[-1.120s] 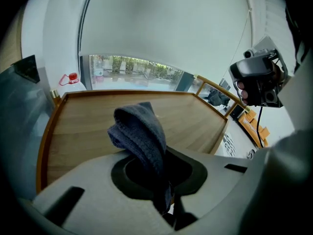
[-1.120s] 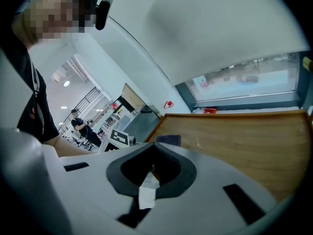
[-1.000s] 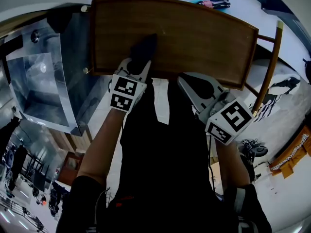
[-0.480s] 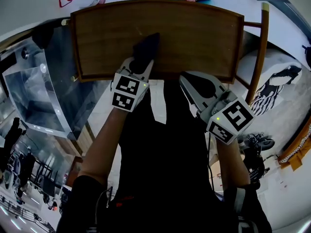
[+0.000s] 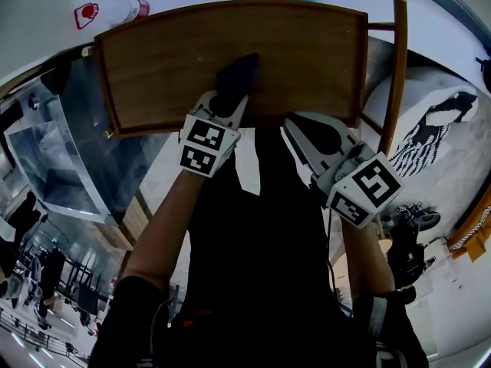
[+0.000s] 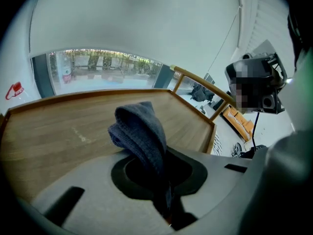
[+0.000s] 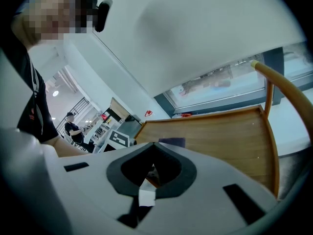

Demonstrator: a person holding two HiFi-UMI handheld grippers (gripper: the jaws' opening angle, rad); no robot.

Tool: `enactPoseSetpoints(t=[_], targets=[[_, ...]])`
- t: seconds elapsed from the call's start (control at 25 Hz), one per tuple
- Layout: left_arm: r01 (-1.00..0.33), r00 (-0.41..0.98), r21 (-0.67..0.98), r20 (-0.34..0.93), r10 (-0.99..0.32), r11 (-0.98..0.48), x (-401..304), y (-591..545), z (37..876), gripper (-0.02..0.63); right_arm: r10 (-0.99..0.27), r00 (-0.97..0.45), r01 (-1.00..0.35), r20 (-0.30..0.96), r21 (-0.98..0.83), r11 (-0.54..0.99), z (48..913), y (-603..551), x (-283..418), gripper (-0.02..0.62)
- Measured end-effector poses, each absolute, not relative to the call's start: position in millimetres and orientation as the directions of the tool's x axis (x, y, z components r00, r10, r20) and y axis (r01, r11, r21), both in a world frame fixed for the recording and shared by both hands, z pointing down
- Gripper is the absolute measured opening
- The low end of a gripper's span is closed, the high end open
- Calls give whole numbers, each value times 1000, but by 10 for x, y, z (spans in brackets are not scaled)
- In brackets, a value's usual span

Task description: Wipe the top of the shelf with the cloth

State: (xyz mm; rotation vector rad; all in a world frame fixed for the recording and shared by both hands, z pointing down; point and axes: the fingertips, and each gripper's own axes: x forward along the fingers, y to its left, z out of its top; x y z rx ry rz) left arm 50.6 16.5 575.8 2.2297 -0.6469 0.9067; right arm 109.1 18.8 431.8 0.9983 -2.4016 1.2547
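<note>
Left gripper [image 5: 217, 112] is clamping its jaws on a dark grey knitted cloth [image 5: 235, 73]. The cloth is bunching up just ahead of the jaws and lying on the brown wooden shelf top [image 5: 161, 60], roughly mid-width and towards the near edge. In the left gripper view the cloth's tail is running back between the jaws while the folded part is sticking up past the tips. Right gripper [image 5: 301, 129] is keeping its jaws together with nothing between them. It is sitting at the shelf's near edge, beside the left jaws, and contact with the wood is unclear. A light wooden rail post [image 5: 395, 60] is standing right of the right jaws. A clear plastic bottle with red label [image 5: 107, 11] is lying beyond the left jaws, past the shelf's far edge.
</note>
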Motion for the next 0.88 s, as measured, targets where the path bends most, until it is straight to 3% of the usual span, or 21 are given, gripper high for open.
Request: enactPoseSetpoints(t=[0.88], targets=[[-461, 731, 448, 681, -42, -766, 1747, 376, 5669, 57, -548, -664, -723, 510, -624, 296, 4334, 237, 1910, 5]])
